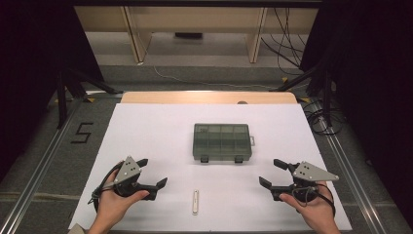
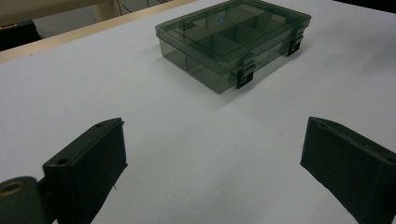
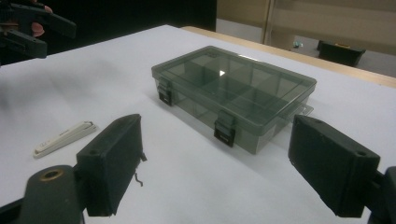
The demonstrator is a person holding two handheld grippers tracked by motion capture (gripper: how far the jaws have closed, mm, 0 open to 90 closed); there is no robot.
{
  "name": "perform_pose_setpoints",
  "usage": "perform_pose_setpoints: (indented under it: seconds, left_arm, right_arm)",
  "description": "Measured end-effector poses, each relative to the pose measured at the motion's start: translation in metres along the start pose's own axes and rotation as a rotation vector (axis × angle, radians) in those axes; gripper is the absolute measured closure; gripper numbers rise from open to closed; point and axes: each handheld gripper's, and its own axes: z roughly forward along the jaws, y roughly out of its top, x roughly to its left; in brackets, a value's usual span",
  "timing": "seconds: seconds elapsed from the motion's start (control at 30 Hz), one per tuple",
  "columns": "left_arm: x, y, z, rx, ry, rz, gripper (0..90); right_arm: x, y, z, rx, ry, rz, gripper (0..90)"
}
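A smoky clear compartment box point(image 1: 222, 142) with a shut lid and two black latches lies in the middle of the white table sheet point(image 1: 146, 126). A small white clip-like stick point(image 1: 195, 202) lies near the front edge. My left gripper point(image 1: 152, 172) rests at the front left, open, with nothing between its jaws, aimed toward the box point(image 2: 233, 39). My right gripper point(image 1: 270, 172) sits at the front right, open and empty, facing the box point(image 3: 233, 93). In the right gripper view the white stick point(image 3: 65, 137) lies left of the box, and the left gripper point(image 3: 37, 25) shows far off.
A wooden table edge point(image 1: 209, 97) runs behind the white sheet. Metal rails point(image 1: 39, 170) flank the table on both sides, with cables point(image 1: 321, 119) and dark stands at the back right. Bare white sheet surrounds the box.
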Motion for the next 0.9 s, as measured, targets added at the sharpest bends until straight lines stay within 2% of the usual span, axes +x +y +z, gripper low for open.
perform_pose_setpoints:
  seconds: [0.2,0.23,0.3,0.4,0.43,0.47,0.5,0.53,0.57,0.6,0.63,0.67,0.7,0.73,0.77,0.83,0.9]
  left_arm:
    - [0.000,0.005,0.007,-0.018,-0.003,-0.044,10.3]
    - [0.000,0.006,0.008,-0.018,0.004,-0.043,11.7]
    - [-0.001,0.007,0.011,-0.019,0.004,-0.042,14.8]
    - [-0.001,0.008,0.013,-0.016,0.003,-0.034,17.1]
    - [-0.002,0.010,0.014,-0.010,0.019,-0.036,19.5]
    - [-0.002,0.011,0.016,-0.013,0.019,-0.043,22.5]
    - [-0.002,0.011,0.016,-0.013,0.019,-0.043,26.8]
    - [-0.001,0.013,0.019,0.003,0.037,-0.042,32.5]
    - [-0.001,0.013,0.019,0.003,0.037,-0.042,38.2]
    - [0.000,0.014,0.022,0.016,0.046,-0.041,43.5]
    - [0.001,0.014,0.025,0.033,0.046,-0.040,49.4]
    - [0.001,0.015,0.028,0.046,0.049,-0.049,49.4]
    - [0.003,0.016,0.033,0.061,0.036,-0.063,60.6]
    - [0.005,0.017,0.036,0.067,0.025,-0.061,65.9]
    - [0.005,0.018,0.038,0.077,0.027,-0.065,70.2]
    - [0.005,0.020,0.044,0.095,0.020,-0.057,76.9]
    - [0.005,0.021,0.051,0.111,0.014,-0.058,82.2]
  right_arm:
    - [-0.004,0.001,-0.002,0.032,-0.032,-0.013,18.0]
    - [-0.006,0.002,-0.002,0.032,-0.047,-0.030,18.0]
    - [-0.007,0.001,0.001,0.013,-0.050,-0.021,18.0]
    - [-0.010,0.004,0.004,-0.004,-0.072,-0.042,18.5]
    - [-0.010,0.005,0.004,0.012,-0.057,-0.038,19.9]
    - [-0.010,0.006,0.006,0.004,-0.065,-0.039,22.0]
    - [-0.011,0.008,0.006,0.023,-0.064,-0.044,24.7]
    - [-0.012,0.008,0.009,0.000,-0.064,-0.039,27.8]
    - [-0.012,0.008,0.009,0.000,-0.064,-0.039,27.8]
    - [-0.014,0.011,0.012,0.014,-0.085,-0.051,37.9]
    - [-0.016,0.011,0.013,0.027,-0.077,-0.048,43.7]
    - [-0.016,0.011,0.013,0.027,-0.077,-0.048,43.7]
    - [-0.018,0.011,0.018,0.055,-0.077,-0.025,56.4]
    - [-0.020,0.010,0.021,0.061,-0.070,-0.036,61.3]
    - [-0.020,0.010,0.023,0.087,-0.052,-0.013,66.0]
    - [-0.023,0.010,0.028,0.120,-0.060,-0.037,75.4]
    - [-0.025,0.012,0.032,0.173,-0.055,-0.034,83.9]
